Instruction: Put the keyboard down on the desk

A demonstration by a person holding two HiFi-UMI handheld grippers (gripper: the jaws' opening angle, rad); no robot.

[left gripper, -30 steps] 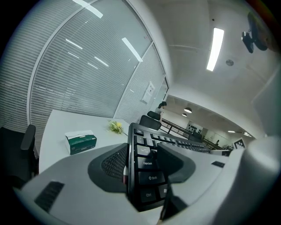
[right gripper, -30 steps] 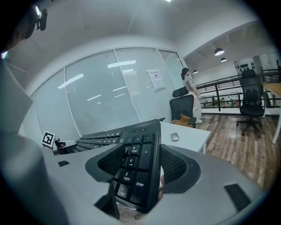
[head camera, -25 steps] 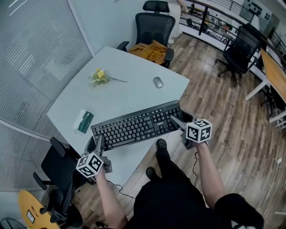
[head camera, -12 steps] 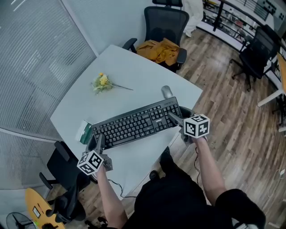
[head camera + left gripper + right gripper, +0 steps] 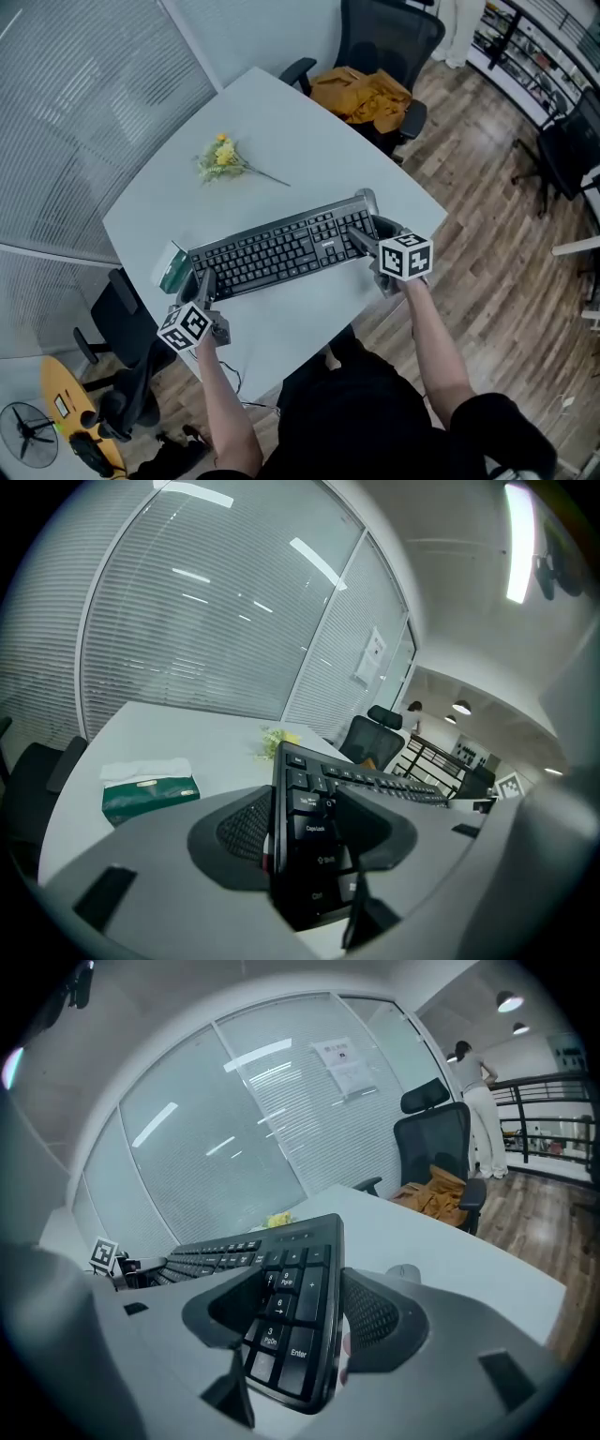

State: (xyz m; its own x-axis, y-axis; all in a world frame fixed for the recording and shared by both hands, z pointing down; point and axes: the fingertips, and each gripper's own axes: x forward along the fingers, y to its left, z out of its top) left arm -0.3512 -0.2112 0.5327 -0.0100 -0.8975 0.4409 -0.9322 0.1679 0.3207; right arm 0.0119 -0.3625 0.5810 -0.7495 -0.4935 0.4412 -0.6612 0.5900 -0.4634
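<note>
Both keyboard [image 5: 272, 248] ends clamped; mouse [image 5: 365, 198] half hidden.

Black keyboard [image 5: 277, 249], keys up, above white desk [image 5: 281, 159]

Desk [image 5: 281, 131], white: broad bare middle and far-right corner open to a gripper. Obstacles: flower sprig [image 5: 223, 159] toward the far left; green tissue box [image 5: 174, 266] at the left edge, just beside the left end of the keyboard [image 5: 272, 251]; mouse [image 5: 366, 201] just behind its right end. Near strip before the keyboard bare. Chair [image 5: 394, 28] with orange cloth [image 5: 364, 94] closes the far side.
</note>
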